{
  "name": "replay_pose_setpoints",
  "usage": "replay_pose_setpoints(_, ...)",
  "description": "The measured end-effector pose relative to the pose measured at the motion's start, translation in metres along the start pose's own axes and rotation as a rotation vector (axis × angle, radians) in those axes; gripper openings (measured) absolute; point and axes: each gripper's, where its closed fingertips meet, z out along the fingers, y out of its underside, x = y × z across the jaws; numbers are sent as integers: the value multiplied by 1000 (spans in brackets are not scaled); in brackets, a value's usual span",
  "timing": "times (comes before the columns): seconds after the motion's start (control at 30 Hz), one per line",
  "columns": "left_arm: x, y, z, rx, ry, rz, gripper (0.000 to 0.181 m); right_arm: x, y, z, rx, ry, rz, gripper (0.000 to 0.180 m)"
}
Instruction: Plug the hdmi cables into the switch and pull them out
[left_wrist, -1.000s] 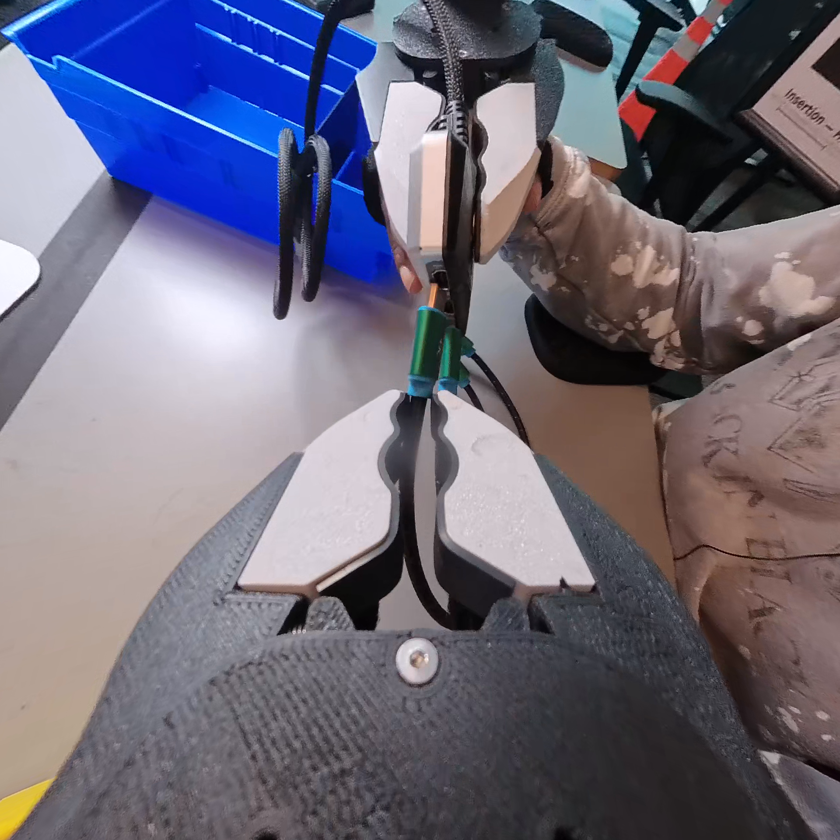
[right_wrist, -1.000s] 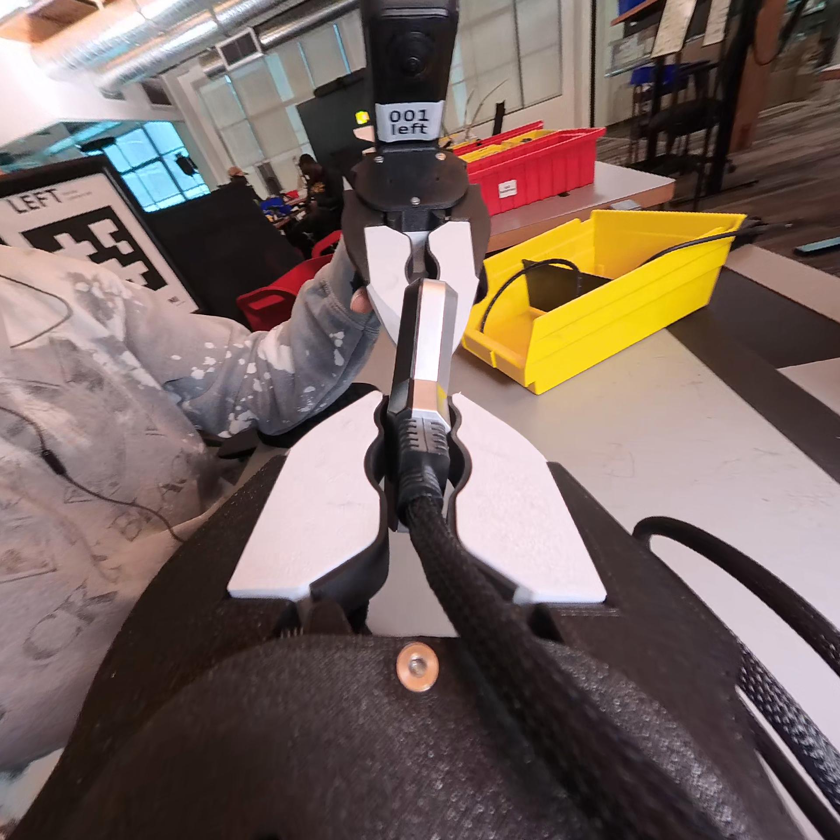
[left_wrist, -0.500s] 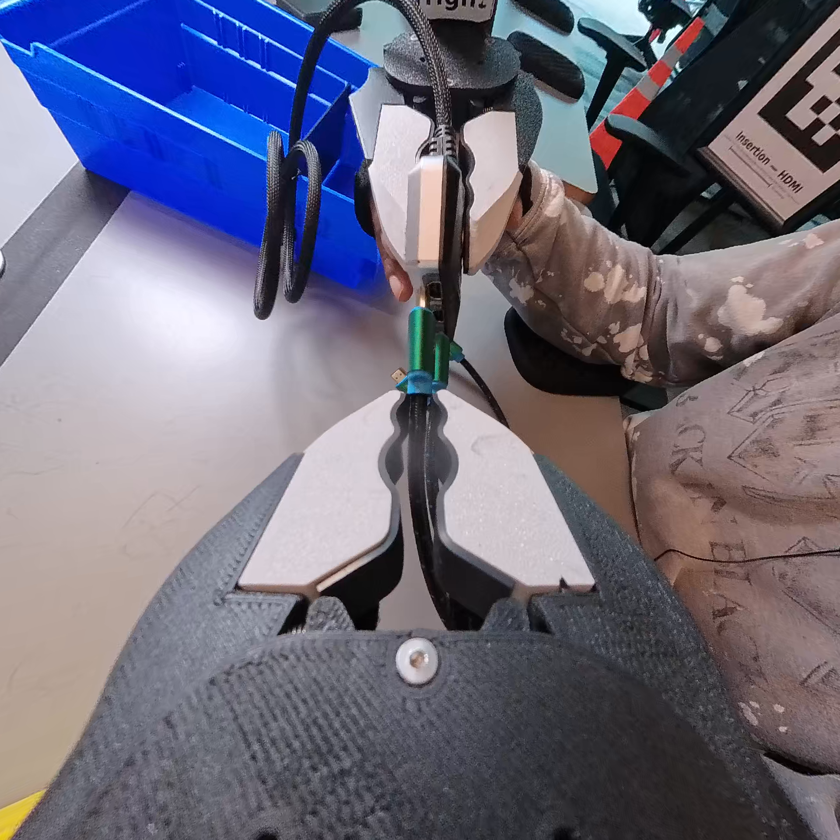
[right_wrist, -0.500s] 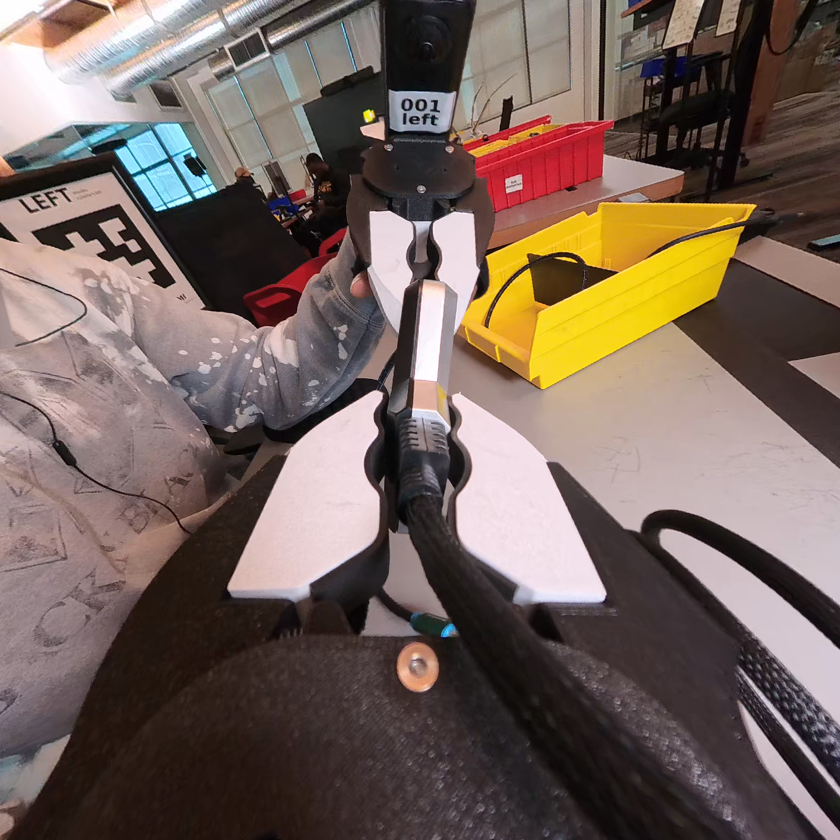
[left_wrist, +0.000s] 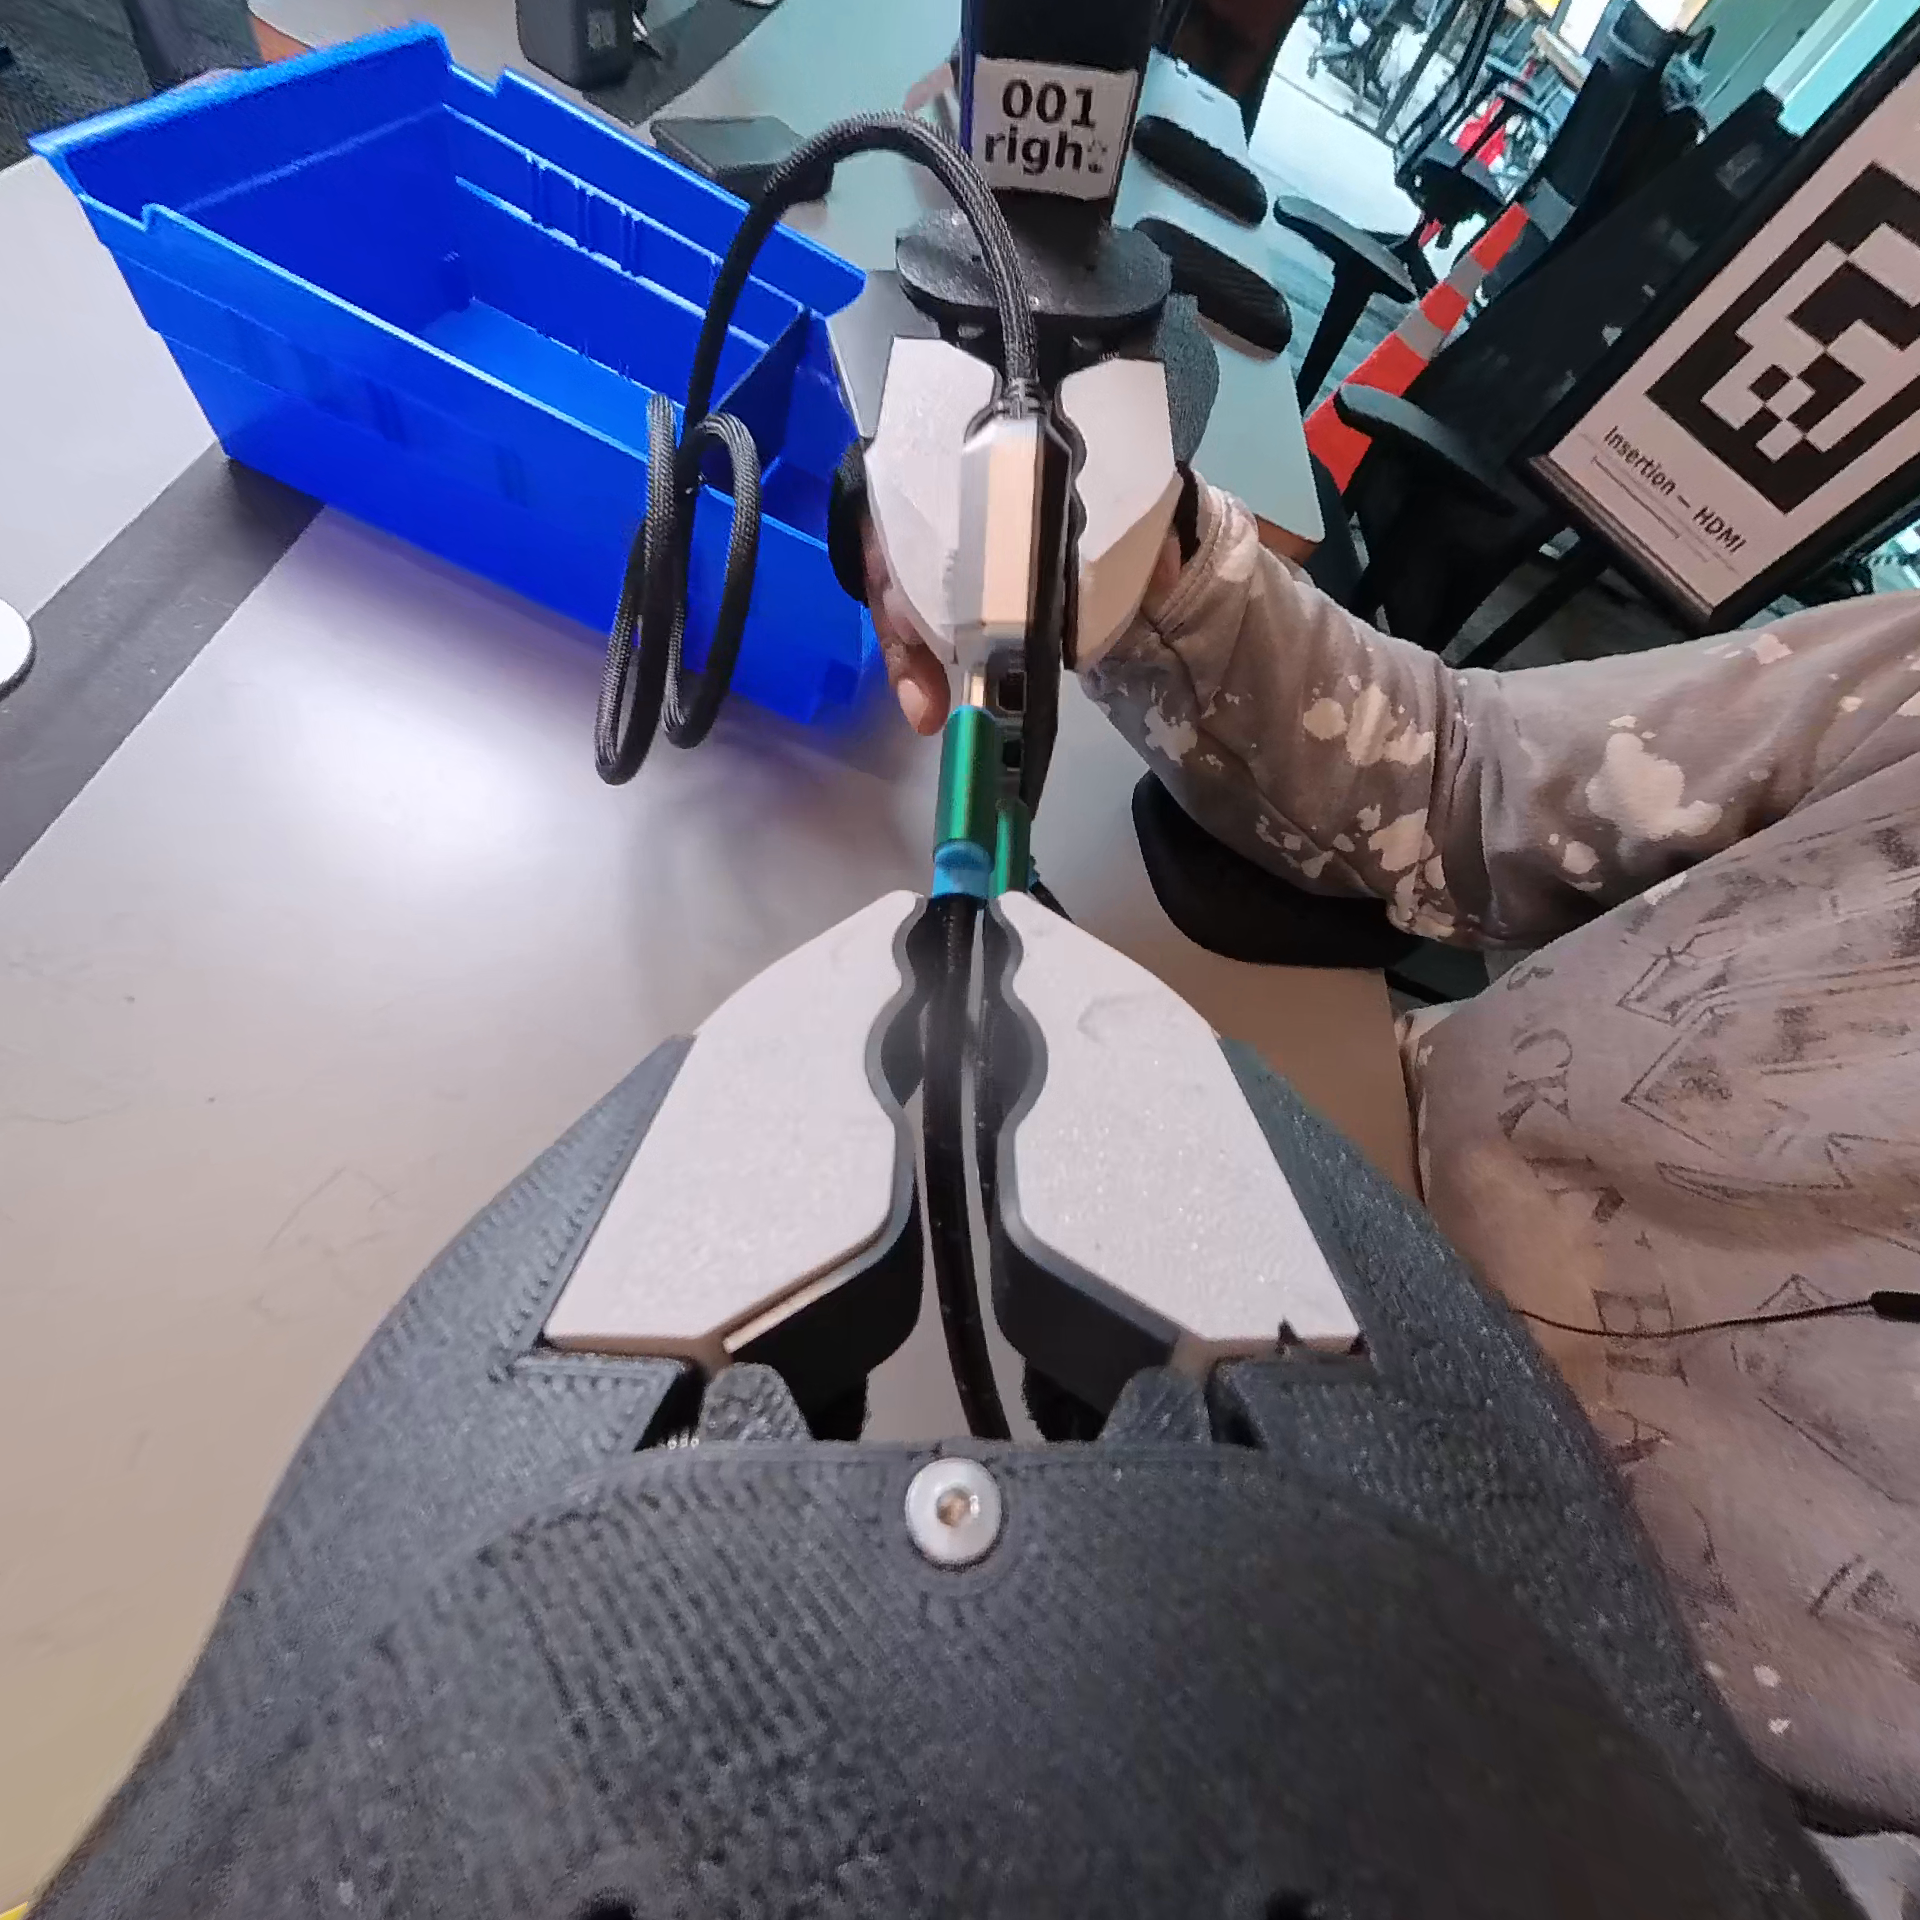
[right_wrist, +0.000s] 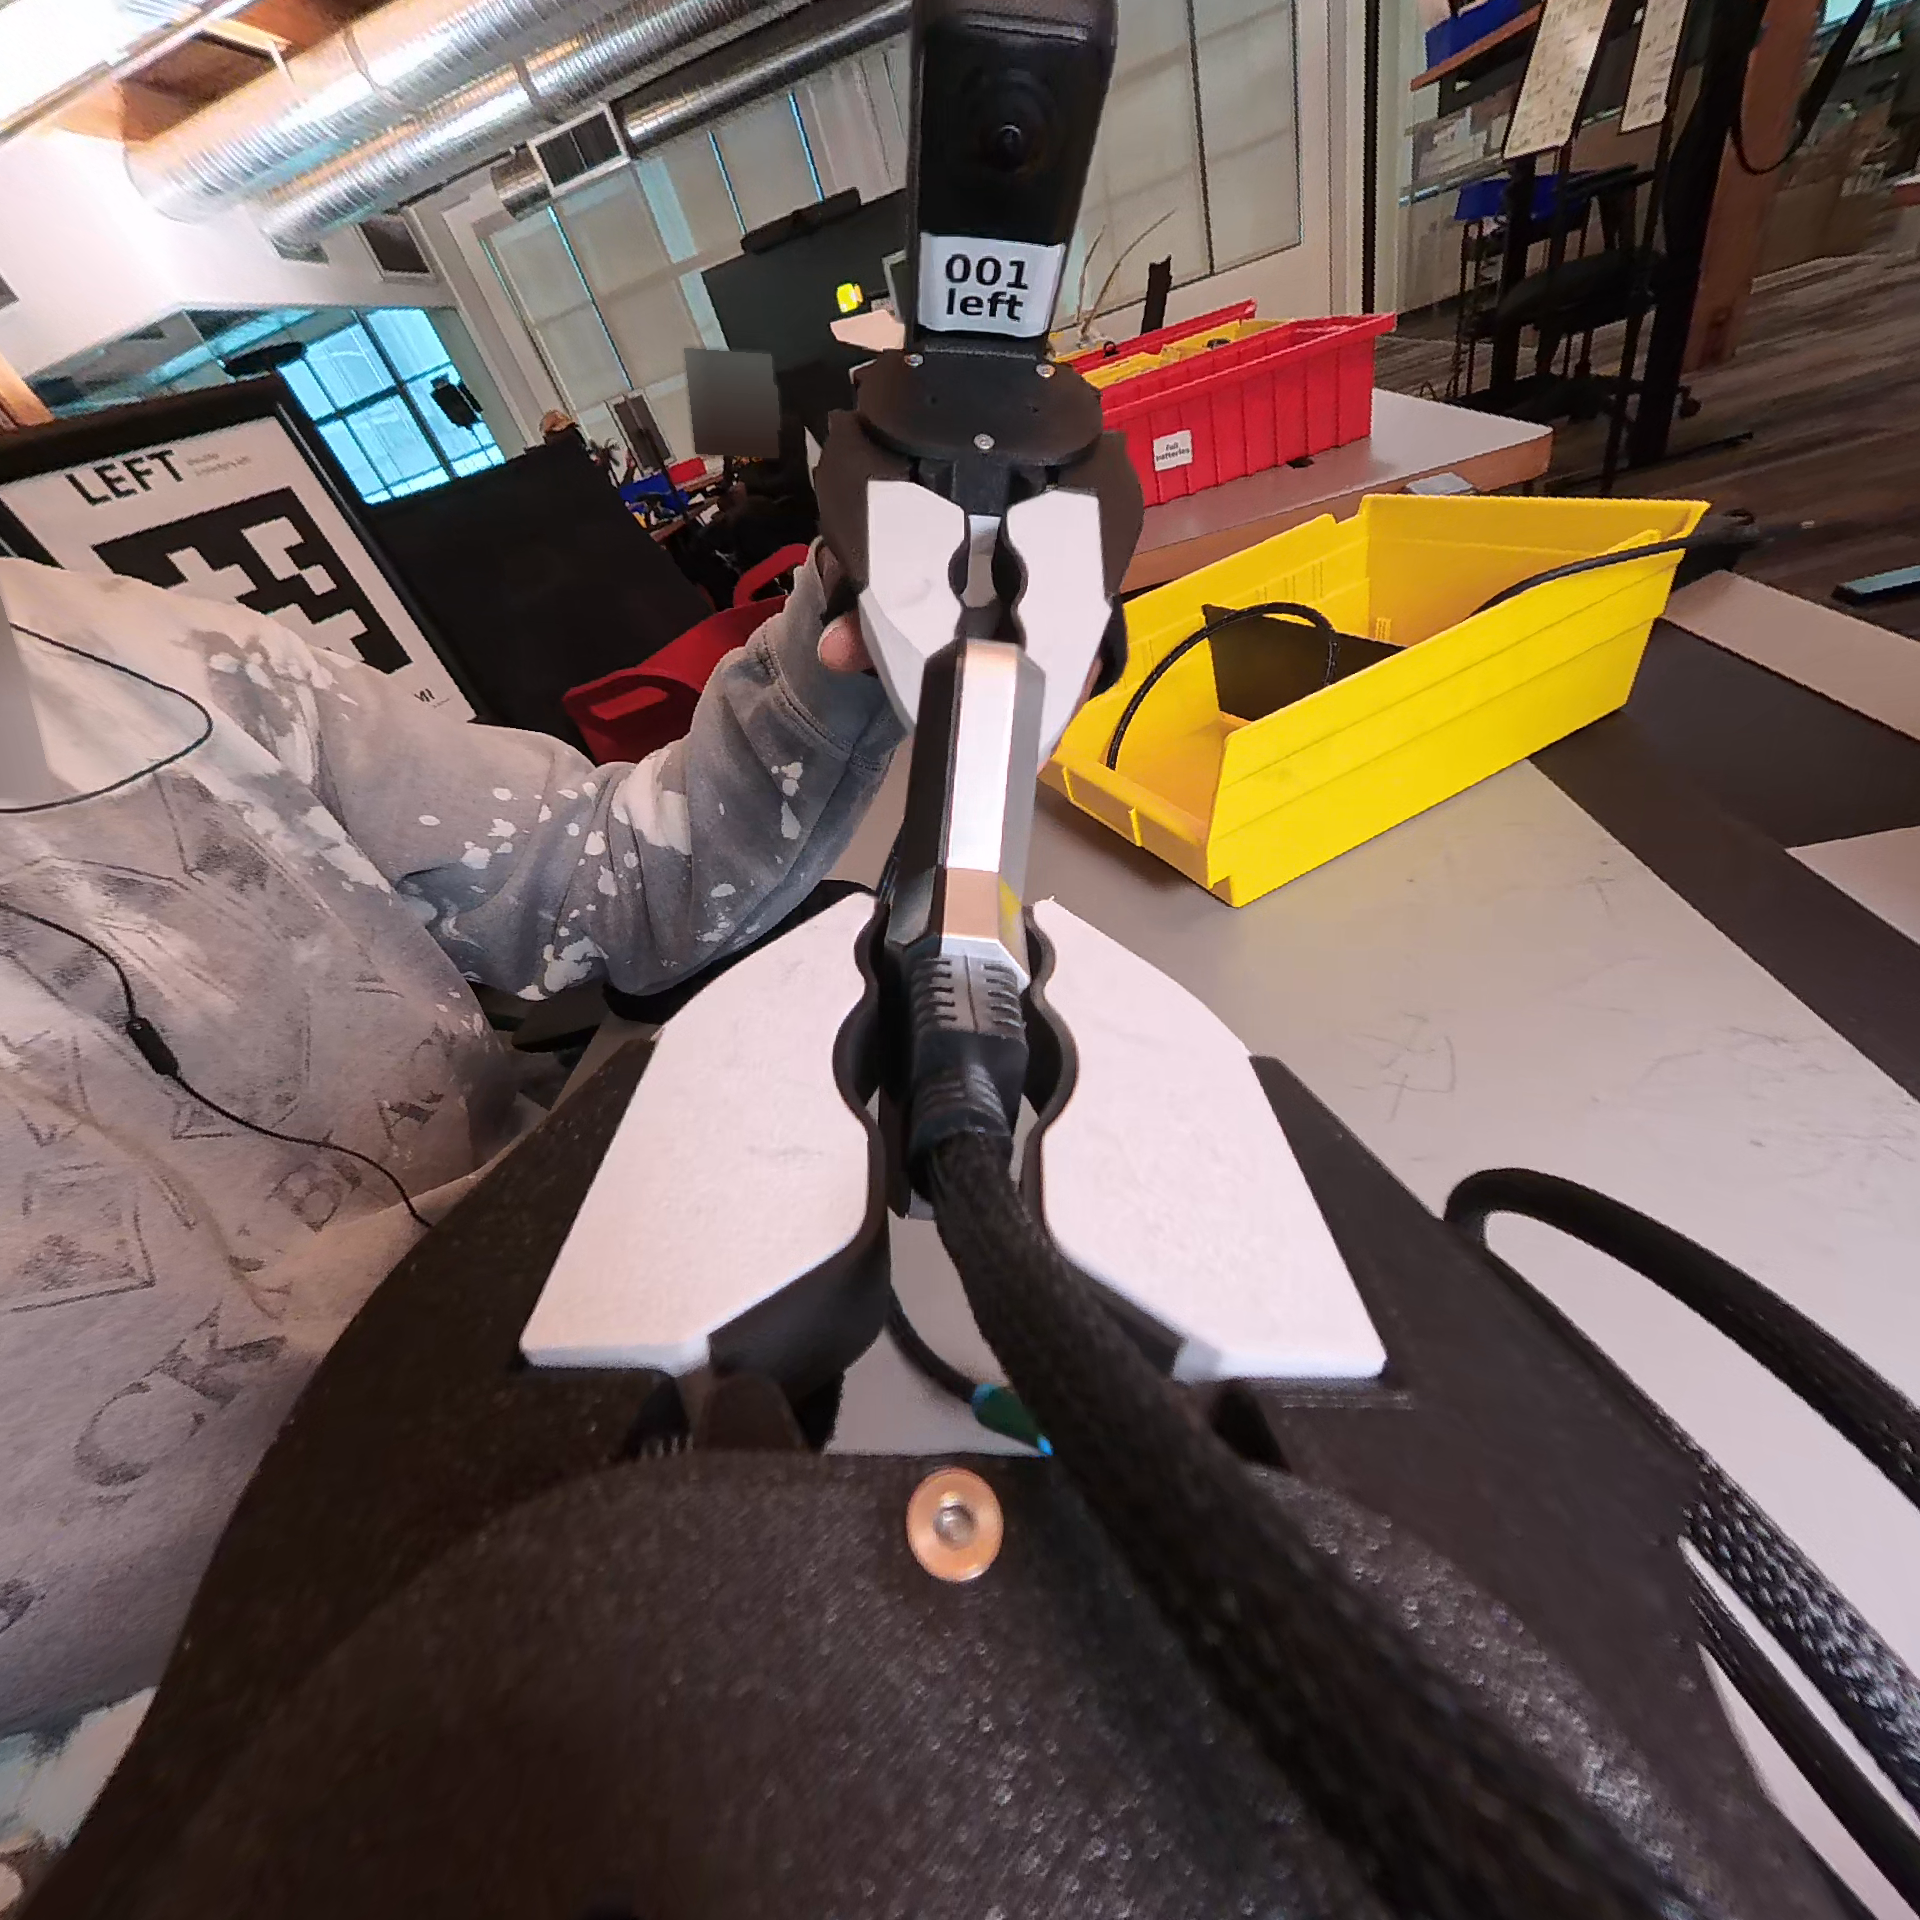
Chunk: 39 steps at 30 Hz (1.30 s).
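Closest in, the left gripper (left_wrist: 961, 914) is clamped down on a thin black HDMI cable (left_wrist: 951, 1143) just behind its green plug (left_wrist: 961, 795), and the plug's tip sits right at a port on the silver switch (left_wrist: 1003, 540), whether seated or only touching I can't tell. A second green plug (left_wrist: 1013, 836) hangs just beside it.

The right gripper (right_wrist: 956, 925) is squeezed shut on the switch's far end, where a fat braided cable (right_wrist: 1143, 1351) comes out and loops down toward the blue bin (left_wrist: 416, 343).

My guess on feel: the switch is a light, rigid metal block, probably a bit slick, so pinching its flat sides makes sense. The thin cable is floppy, so grabbing right behind the plug's stiff shell is the smart spot; farther back it'd buckle. The braided lead looks stiff enough to tug the switch sideways.
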Motion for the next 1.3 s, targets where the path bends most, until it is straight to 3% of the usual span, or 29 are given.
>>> replay_pose_setpoints(0.83, 6, -3, 2, 36, 75, -19, 9, -1, -4, -1, 47, -24, 7, 22)
replay_pose_setpoints(1.1, 5, 1, 5, 43, 156, -77, 9, -1, 5, 0, -50, 30, -32, 22)
replay_pose_setpoints(1.3, 10, 16, 5, -12, 218, -13, 9, -7, 12, 7, -111, 13, -21, 22)
